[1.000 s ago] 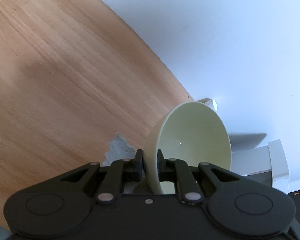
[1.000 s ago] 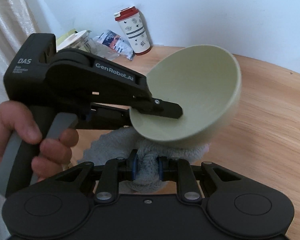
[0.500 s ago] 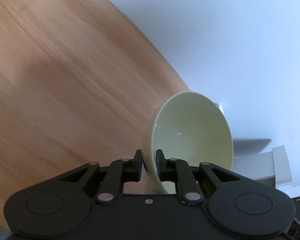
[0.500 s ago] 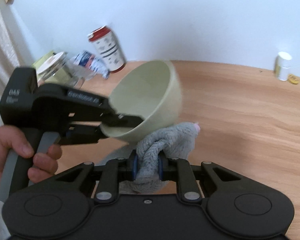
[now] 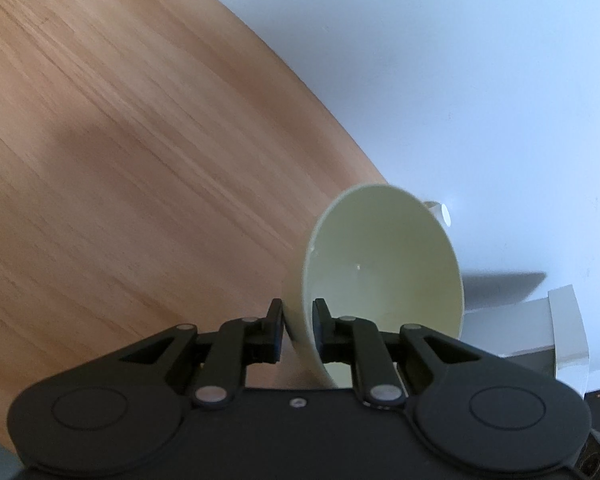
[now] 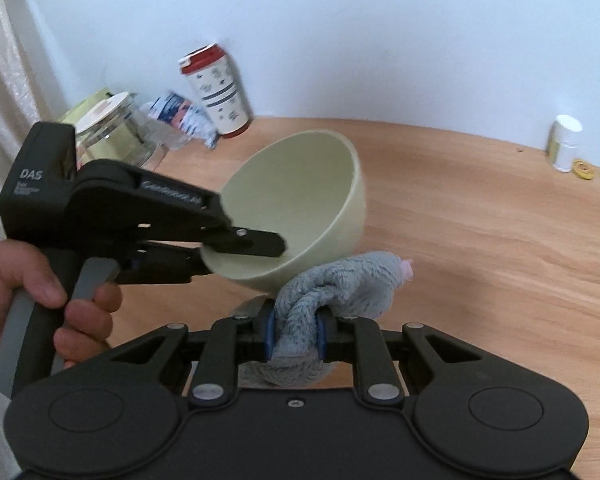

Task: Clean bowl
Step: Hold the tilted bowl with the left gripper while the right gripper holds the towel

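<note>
My left gripper (image 5: 298, 330) is shut on the rim of a pale green bowl (image 5: 384, 264) and holds it tilted above the wooden table (image 5: 140, 140). In the right wrist view the same bowl (image 6: 300, 204) hangs in the left gripper (image 6: 256, 246), held by a hand at the left. My right gripper (image 6: 296, 338) is shut on a bunched grey cloth (image 6: 340, 284). The cloth sits just below and in front of the bowl's outer bottom, close to it or touching it.
A red-lidded patterned tumbler (image 6: 216, 92), a glass jar (image 6: 112, 128) and a crumpled packet (image 6: 180, 116) stand at the table's back left. A small white bottle (image 6: 566, 142) stands at the back right by the table edge. A white box (image 5: 540, 328) lies beyond the bowl.
The right gripper with the cloth has come out from under the bowl and back. The bowl has moved further away over the table and has stayed tilted.
</note>
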`<state>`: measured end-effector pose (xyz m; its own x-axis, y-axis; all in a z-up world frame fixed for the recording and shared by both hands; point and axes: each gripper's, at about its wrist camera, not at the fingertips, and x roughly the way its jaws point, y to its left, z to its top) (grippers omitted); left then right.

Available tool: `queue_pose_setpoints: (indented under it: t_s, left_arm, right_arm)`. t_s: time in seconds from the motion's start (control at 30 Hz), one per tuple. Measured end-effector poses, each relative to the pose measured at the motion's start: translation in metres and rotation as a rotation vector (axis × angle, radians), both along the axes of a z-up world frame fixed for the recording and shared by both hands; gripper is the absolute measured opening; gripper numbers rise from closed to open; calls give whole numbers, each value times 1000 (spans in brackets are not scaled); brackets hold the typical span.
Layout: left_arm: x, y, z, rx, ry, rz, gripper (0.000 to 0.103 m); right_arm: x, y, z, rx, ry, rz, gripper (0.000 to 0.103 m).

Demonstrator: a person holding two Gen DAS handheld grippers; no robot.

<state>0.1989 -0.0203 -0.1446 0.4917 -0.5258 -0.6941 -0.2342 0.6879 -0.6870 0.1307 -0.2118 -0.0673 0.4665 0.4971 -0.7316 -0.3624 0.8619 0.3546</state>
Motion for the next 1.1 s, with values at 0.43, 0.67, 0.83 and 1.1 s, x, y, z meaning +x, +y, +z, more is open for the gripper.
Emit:
queue_pose_setpoints:
  t_s: [0.43, 0.67, 0.83, 1.1]
  left_arm:
    - [0, -3, 3, -39, -29, -37, 14]
    - [0, 3, -2, -74, -10, -26, 14]
    - [2, 10, -9, -102, 16, -19, 14]
    - [1, 13, -16, -94, 59, -50, 14]
  right_arm:
    - [4, 38, -15, 27, 24, 104, 22]
    - [-2, 23, -11, -2, 1, 51, 22]
    - [-5, -4, -10, -28, -15, -24, 22]
    - [9, -52, -20, 93, 23, -213, 22]
